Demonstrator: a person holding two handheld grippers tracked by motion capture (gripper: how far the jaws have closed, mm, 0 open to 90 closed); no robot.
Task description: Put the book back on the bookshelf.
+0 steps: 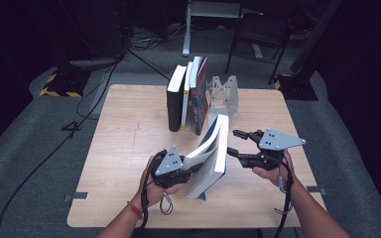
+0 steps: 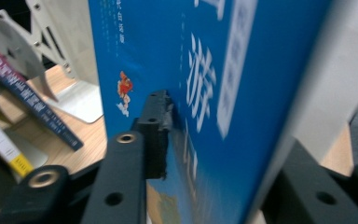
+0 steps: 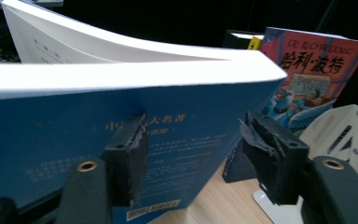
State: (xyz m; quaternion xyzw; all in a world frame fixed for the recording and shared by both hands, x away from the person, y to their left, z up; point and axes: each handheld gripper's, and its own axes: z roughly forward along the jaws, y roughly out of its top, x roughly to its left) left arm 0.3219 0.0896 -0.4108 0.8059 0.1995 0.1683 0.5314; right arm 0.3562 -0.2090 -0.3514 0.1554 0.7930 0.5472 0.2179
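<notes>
A thick blue paperback (image 1: 212, 151) stands tilted on the wooden table (image 1: 129, 148), its white pages fanning open at the top. My left gripper (image 1: 192, 167) is shut on its lower left part. In the left gripper view the blue cover (image 2: 205, 84) runs between the jaws of the left gripper (image 2: 228, 130), with one pad (image 2: 156, 135) flat against it; the other pad is hidden behind the page block. My right gripper (image 1: 233, 142) stands open just right of the book. In the right gripper view the right gripper (image 3: 196, 126) faces the back cover (image 3: 51, 140), its pads apart and gripping nothing.
At the back of the table a row of books stands upright: a black one (image 1: 175, 99), a white one with yellow on its spine (image 1: 187, 96) and a red-and-blue one (image 1: 201, 96) (image 3: 314, 79). A white metal bookend (image 1: 225, 96) (image 3: 340, 126) (image 2: 37, 42) stands right of them.
</notes>
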